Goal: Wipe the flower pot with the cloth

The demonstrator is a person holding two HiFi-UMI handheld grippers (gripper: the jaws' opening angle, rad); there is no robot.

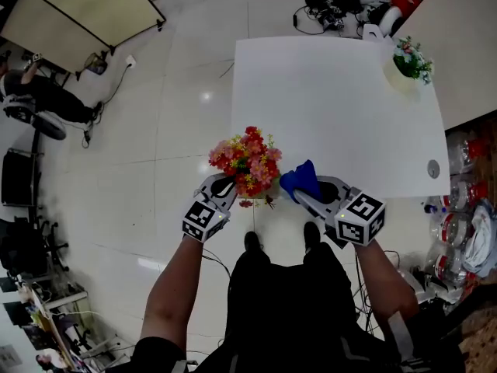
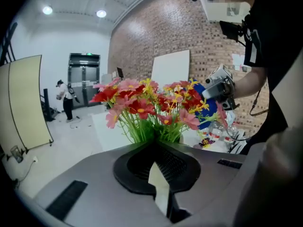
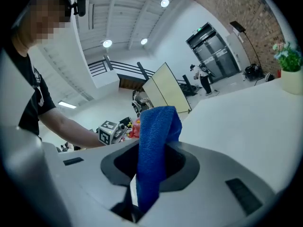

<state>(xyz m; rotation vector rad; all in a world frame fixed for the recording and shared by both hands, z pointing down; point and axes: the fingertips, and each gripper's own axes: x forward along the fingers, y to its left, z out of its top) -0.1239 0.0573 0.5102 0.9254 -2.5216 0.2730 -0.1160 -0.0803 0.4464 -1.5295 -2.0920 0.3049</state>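
Flower pot (image 2: 159, 187) seemingly clamped in left gripper (image 1: 232, 184) jaws, blue cloth (image 3: 154, 150) pinched in right gripper (image 1: 303, 197) jaws.

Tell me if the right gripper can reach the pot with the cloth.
Probably yes: the cloth in the right gripper sits beside the flowers, nothing between; the left gripper holds the pot.

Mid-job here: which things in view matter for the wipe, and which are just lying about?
For the job: potted flowers, blue cloth, left tongs, right tongs.
Lying about: small potted plant on the table, bottles on the floor, cables.
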